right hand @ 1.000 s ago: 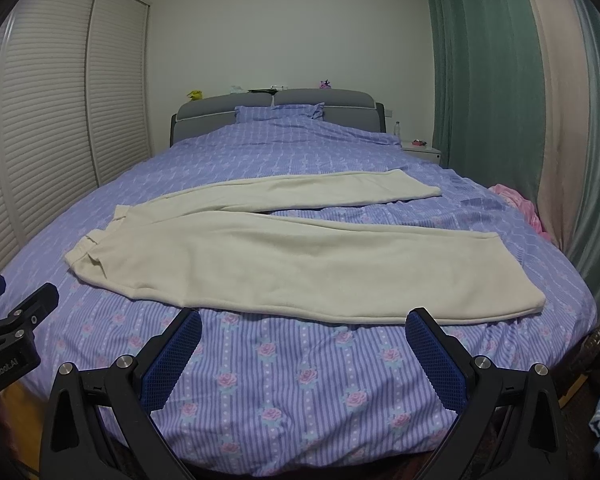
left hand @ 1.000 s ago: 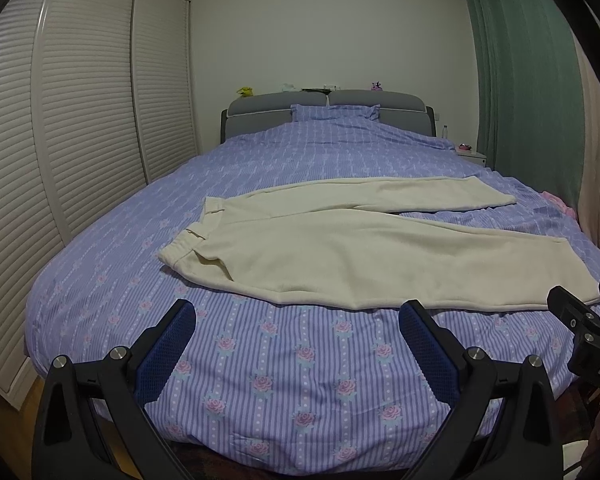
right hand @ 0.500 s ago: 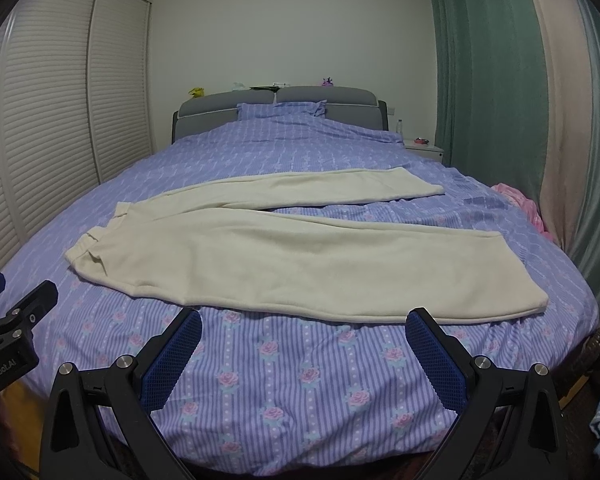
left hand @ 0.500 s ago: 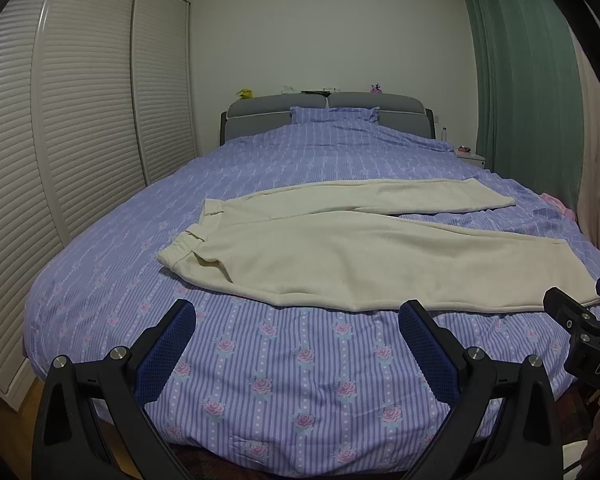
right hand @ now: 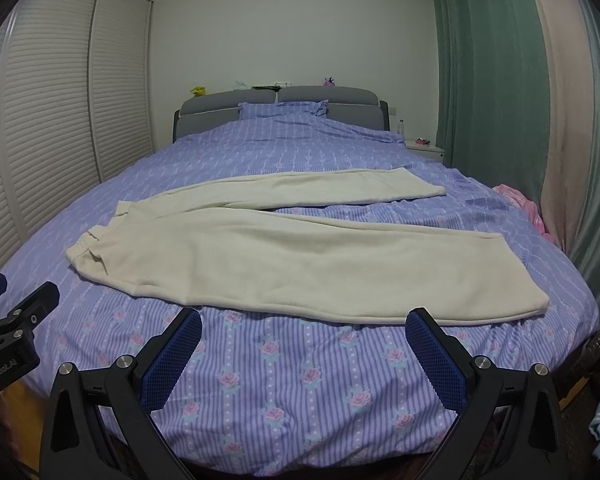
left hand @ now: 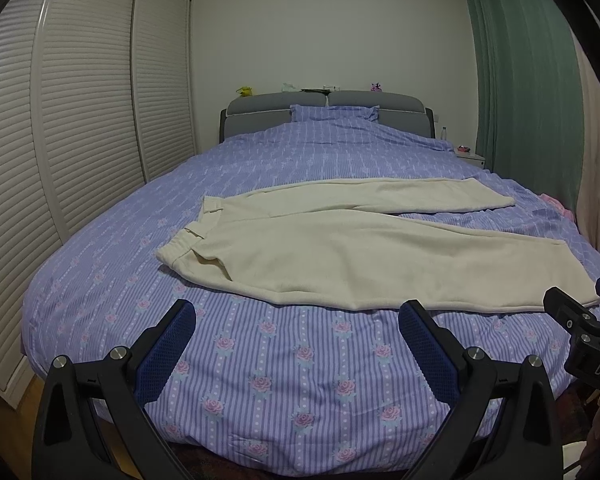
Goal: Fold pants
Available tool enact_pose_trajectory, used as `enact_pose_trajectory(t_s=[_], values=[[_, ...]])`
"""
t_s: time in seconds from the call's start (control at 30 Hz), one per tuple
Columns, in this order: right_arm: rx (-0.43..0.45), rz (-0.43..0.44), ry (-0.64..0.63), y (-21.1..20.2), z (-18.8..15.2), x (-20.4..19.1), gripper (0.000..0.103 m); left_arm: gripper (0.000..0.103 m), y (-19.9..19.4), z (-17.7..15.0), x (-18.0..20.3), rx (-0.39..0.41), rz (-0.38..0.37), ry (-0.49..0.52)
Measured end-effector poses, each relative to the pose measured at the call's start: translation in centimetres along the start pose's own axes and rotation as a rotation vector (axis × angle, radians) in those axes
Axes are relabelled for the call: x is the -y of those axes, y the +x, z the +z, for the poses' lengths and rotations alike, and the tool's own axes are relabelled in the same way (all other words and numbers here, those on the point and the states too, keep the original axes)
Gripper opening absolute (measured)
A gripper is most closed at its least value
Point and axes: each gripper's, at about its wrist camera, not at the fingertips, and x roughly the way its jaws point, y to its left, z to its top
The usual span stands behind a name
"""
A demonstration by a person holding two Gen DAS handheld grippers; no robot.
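Cream pants [left hand: 360, 252] lie flat on the bed, waistband at the left, both legs spread apart toward the right; they also show in the right wrist view [right hand: 300, 256]. My left gripper [left hand: 296, 320] is open and empty, held over the foot of the bed short of the near leg's edge. My right gripper [right hand: 304, 328] is open and empty, also just short of that edge. The right gripper's tip shows at the right edge of the left wrist view [left hand: 580, 320]; the left gripper's tip shows at the left edge of the right wrist view [right hand: 24, 316].
The bed [left hand: 284, 380] has a purple striped floral cover and a grey headboard [left hand: 324, 108]. White louvred wardrobe doors [left hand: 80, 120] stand at the left, green curtains [left hand: 524, 80] at the right. A white nightstand [right hand: 424, 148] and pink cloth [right hand: 520, 204] lie at the right.
Both grippers have drifted slightly; the view has shifted a little upward and back. The pants have not moved.
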Motion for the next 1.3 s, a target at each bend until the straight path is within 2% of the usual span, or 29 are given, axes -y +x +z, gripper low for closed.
enact_pose_trajectory(t_s=[0.37,0.73,1.0,1.2,1.3], values=[[-0.004,0.000,0.000,0.0,-0.1,-0.1,0.103,0.103,0.1,-0.1,0.0,-0.004,0.000,-0.001],[-0.056,0.006,-0.007,2.6,0.0,-0.5,0.103,0.103,2.6,-0.2,-0.5,-0.040,0.020,0.004],[-0.060,0.029,-0.006,6.7,0.2,-1.9,0.103,0.103,6.5,-0.2,-1.5,-0.056,0.036,-0.010],[-0.069,0.044,-0.012,12.3,-1.2,-4.5,0.103,0.103,11.2,-0.9,-2.4,-0.040,0.073,0.037],[-0.088,0.052,-0.012,14.4,-1.9,-5.3,0.103,0.100,13.9,-1.4,-3.1,-0.070,0.068,0.038]])
